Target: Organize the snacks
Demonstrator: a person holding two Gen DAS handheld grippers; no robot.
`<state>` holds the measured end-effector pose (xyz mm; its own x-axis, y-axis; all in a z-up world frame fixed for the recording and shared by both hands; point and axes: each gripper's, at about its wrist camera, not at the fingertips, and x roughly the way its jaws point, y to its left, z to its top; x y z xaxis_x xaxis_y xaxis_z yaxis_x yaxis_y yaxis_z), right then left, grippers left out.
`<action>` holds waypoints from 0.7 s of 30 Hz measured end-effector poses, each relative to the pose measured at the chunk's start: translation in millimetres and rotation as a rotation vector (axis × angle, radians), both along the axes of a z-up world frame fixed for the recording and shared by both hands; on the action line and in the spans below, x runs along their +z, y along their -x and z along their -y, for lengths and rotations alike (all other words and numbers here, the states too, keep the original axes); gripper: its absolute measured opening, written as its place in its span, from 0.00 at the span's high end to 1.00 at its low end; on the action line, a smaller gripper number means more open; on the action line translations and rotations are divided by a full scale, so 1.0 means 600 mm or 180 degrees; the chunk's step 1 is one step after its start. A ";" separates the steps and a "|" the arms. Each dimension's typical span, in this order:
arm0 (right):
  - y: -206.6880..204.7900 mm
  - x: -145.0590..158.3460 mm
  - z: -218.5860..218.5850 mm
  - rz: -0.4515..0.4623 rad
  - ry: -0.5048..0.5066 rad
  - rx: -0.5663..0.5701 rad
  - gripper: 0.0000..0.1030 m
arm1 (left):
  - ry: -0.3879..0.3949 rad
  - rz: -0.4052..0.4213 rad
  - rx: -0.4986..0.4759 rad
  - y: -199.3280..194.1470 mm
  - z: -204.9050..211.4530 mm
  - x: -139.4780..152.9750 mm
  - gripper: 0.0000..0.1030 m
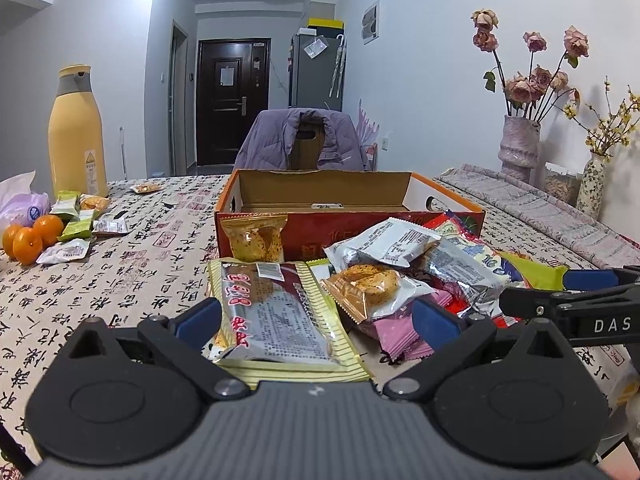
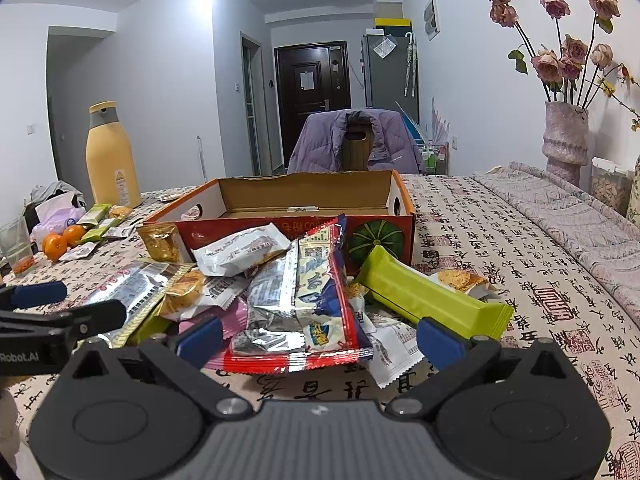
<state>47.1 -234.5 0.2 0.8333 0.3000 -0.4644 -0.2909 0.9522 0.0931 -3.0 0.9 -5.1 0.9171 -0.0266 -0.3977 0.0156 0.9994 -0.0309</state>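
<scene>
Your left hand-held gripper [image 1: 316, 320] is spread wide, its blue pads either side of a silver-and-maroon snack packet with a yellow striped edge [image 1: 276, 320] that lies on the table [image 1: 120, 280] between them; you are gripping nothing. Your right hand-held gripper [image 2: 320, 338] is likewise released, with the red-edged blue-and-silver packet [image 2: 312, 312] lying between its fingers and a lime-green bar wrapper [image 2: 428, 300] just ahead of its right finger. The snack pile sits directly ahead of both grippers, heaped against the near wall of an open orange cardboard box [image 2: 304, 196], whose interior looks almost bare. One gold packet [image 1: 256, 238] leans on that wall ahead of your left gripper. Far to the left lie several oranges [image 1: 30, 236], more small packets and a tall yellow bottle [image 1: 76, 132].
</scene>
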 end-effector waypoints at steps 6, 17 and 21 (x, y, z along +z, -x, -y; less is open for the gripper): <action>-0.001 -0.001 0.001 0.0022 -0.0009 -0.0002 0.00 | -0.0001 0.0013 -0.0009 0.000 0.001 0.001 0.00; 0.002 0.000 0.000 0.0037 -0.0026 0.0007 0.00 | 0.0006 0.0052 -0.0023 0.002 0.001 0.001 0.00; 0.003 -0.001 0.001 0.0032 -0.0035 0.0007 0.00 | 0.0007 0.0062 -0.0038 0.004 0.002 0.000 0.00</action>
